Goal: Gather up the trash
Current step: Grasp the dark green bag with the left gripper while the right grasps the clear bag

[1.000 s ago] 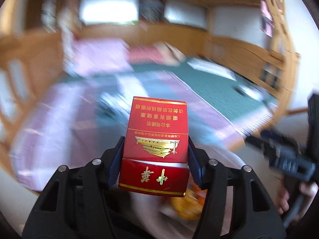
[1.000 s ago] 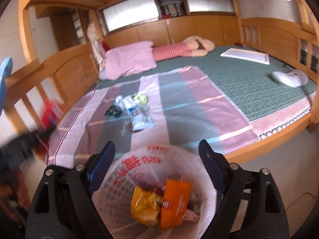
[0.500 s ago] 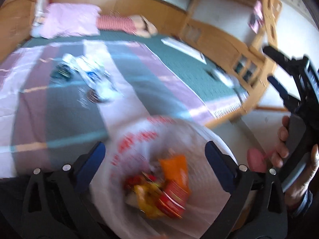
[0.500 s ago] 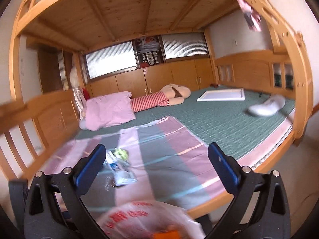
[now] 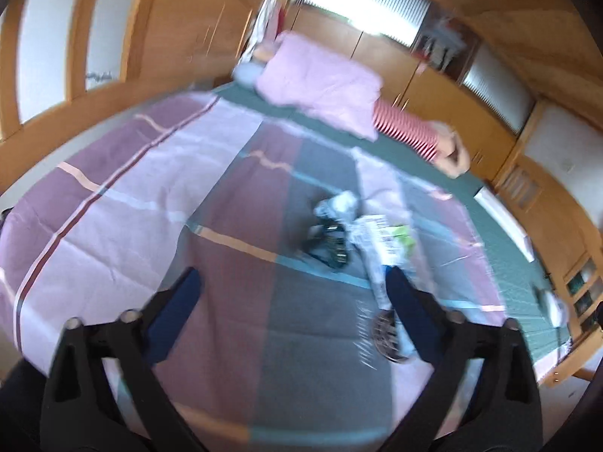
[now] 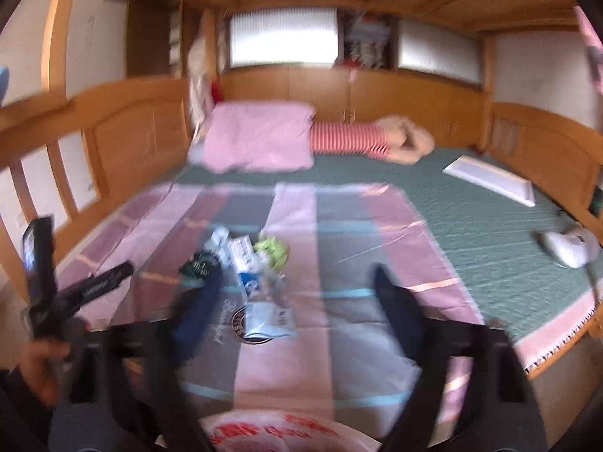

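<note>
The left gripper hangs over the striped sheet on the bed, its jaws apart and closing, with nothing between them. The right gripper is also above the sheet, near the front edge of the bed; its jaws are closing too, and between them I see only cloth, no thing is gripped.

The trash lies in a small heap on the sheet, about the middle of it, toward the front edge of the bed: a dark wrapper, a crumpled green piece, white and blue packets and a clear plastic piece with a round dark print. In the left wrist view the same heap lies just ahead of the right finger of the left gripper.

At the bottom edge of the right wrist view the rim of a white bag with red letters shows, in front of the bed. A hand at the left side holds the other gripper.

At the head of the bed lies a pink pillow, beside it a striped red and white thing. A white flat panel rests on the green mat near the right edge of the bed
</note>
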{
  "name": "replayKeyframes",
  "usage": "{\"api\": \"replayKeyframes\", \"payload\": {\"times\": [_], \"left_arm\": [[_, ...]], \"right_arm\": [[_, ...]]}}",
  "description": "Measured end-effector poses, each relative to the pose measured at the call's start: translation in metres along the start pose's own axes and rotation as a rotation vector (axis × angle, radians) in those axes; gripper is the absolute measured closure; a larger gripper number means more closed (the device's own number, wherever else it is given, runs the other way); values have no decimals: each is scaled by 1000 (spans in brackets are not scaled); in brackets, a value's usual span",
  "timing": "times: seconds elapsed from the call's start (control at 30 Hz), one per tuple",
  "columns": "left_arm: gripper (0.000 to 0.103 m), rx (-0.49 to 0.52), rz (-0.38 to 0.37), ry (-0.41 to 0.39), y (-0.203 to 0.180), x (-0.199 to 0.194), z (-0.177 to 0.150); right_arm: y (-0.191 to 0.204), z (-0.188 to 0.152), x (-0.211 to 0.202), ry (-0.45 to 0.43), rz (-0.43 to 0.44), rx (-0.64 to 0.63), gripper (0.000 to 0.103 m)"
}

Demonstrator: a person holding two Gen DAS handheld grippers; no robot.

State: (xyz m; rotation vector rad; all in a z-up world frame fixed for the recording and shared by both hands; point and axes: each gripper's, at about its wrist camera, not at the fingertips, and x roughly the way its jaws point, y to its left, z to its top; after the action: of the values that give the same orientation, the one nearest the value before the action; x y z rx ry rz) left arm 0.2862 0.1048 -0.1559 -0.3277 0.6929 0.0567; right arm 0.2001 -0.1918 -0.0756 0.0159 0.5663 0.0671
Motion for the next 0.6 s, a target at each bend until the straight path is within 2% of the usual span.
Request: {"api": "replayKeyframes", "payload": {"times": [0.03,0.07,0.1,0.17,0.23,0.27,0.33,0.37,0.4,0.43,0.47,0.53,0.6], "left_arm": [[45,6,44,12,2,11,3],[69,-1,109,50,7,27,6],[75,-27,130,85,13,36,5],[75,-128,79,166,27,59,9],[75,-138,39,199,31,75,16],[73,-127,26,193,29,80,19],[56,-132,-25,188,27,91,27],[42,-155,-73,187,28,96,31],[33,-179,-122,187,28,102,35],[30,-189,-149,190,26,105,37],[27,-192,-178,198,24,109,40],[24,-177,-196,204,16,114,45],[24,-133,-190,218,6,121,45]], "right_arm": [[4,2,14,27,6,1,75],[8,5,32,65,25,6,79],[13,7,51,104,54,11,79],[24,11,95,180,86,12,79],[32,12,130,234,61,-2,79],[34,11,143,258,57,4,79],[31,6,175,331,65,49,79],[30,1,189,369,72,55,78],[31,-2,197,393,71,46,73],[34,-11,208,435,63,18,53],[36,-17,213,458,64,-3,38],[42,-32,226,524,77,-51,37],[43,-42,233,581,52,-80,37]]}}
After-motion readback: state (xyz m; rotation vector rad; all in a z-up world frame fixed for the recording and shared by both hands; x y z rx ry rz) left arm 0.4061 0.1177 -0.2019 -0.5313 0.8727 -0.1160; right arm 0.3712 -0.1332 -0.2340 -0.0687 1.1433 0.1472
